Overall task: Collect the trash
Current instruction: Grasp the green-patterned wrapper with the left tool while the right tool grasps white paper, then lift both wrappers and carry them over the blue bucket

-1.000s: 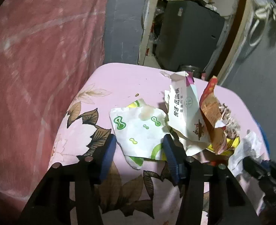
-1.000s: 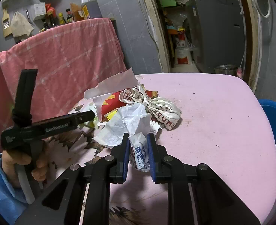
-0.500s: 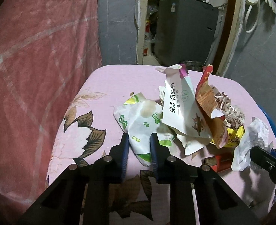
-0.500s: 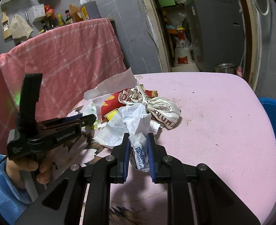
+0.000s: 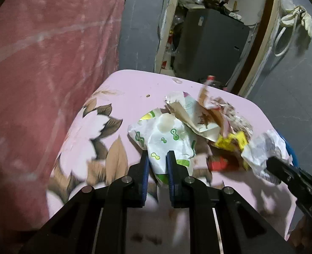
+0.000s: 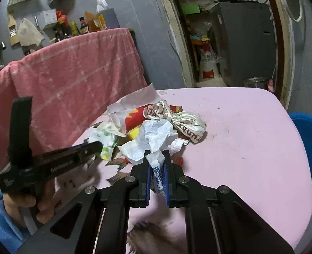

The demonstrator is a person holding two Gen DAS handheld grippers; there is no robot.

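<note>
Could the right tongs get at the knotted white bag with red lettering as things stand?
Probably not yet. The right tongs are shut on a crumpled white wrapper, which lies between them and the knotted bag. Once that wrapper is dropped, nothing else blocks the way.

White wrapper [image 5: 166, 139] with green squiggles, pink floral tablecloth [image 5: 122, 105], blue bin [image 6: 310, 148]

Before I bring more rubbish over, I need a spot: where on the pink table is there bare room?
The pink table is bare on the side between the trash pile and the blue tub, and along the far edge by the doorway. It is crowded toward the red cloth, where both grippers grip wrappers.
</note>
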